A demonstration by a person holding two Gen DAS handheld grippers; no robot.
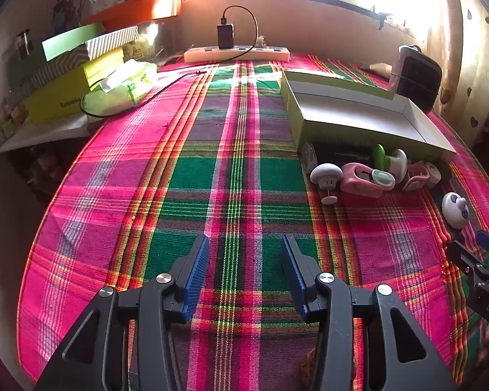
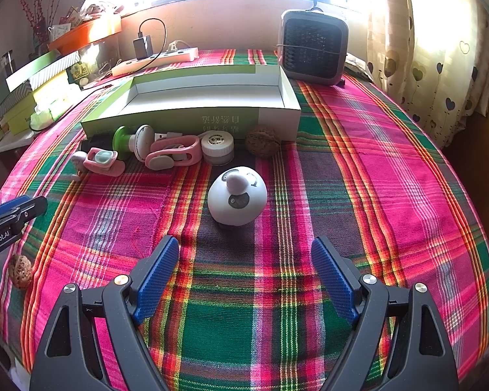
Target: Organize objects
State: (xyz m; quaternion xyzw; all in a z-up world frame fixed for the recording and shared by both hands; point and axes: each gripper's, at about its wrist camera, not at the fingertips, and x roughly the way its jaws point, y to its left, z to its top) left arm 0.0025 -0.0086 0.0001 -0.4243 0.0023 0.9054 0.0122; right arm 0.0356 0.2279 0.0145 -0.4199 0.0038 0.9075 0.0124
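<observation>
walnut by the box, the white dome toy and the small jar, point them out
walnut (image 2: 262, 140), right wrist view, middle of its shell
dome toy (image 2: 236, 200), right wrist view, its white front
jar (image 2: 217, 142), right wrist view, its lid

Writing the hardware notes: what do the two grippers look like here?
Both match: the left gripper and right gripper have black plastic linkage arms with triangular cut-outs, silver round pivot pins, and blue ribbed pads. The left one's side carries white "GenRobot.AI" lettering. No cables or sleeves visible.
</observation>
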